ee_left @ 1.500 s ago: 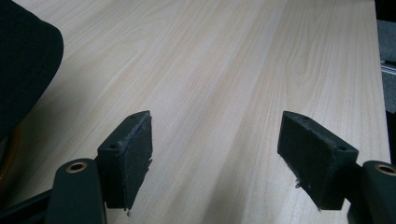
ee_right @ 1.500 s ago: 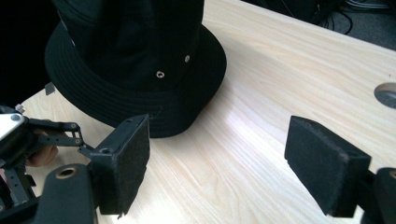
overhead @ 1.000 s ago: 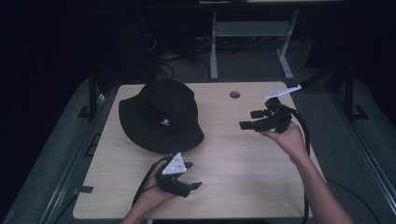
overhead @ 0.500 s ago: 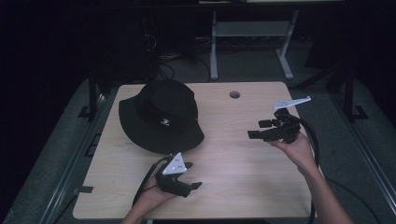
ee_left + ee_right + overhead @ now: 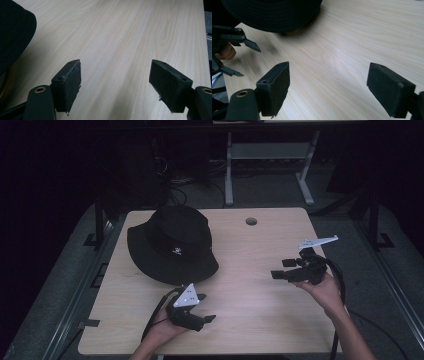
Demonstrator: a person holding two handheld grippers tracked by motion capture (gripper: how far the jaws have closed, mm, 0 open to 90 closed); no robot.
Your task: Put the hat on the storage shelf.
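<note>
A black bucket hat with a small white emblem lies on the back left of the light wood table. My left gripper rests near the front edge, just in front of the hat's brim, open and pointing right. Its own view shows wide-apart pads over bare wood, with the hat at the left. My right gripper hovers at the right side, open and pointing left toward the hat. In its view the jaws stand apart, the hat is ahead and the left gripper is at the left.
A round cable hole sits near the table's back edge. Behind the table stands a grey metal frame among floor cables. Dark floor surrounds the table on all sides. Cables trail from both grippers.
My right gripper has moved nearer to the person and slightly right, lower over the table. The left gripper and the hat have stayed put.
</note>
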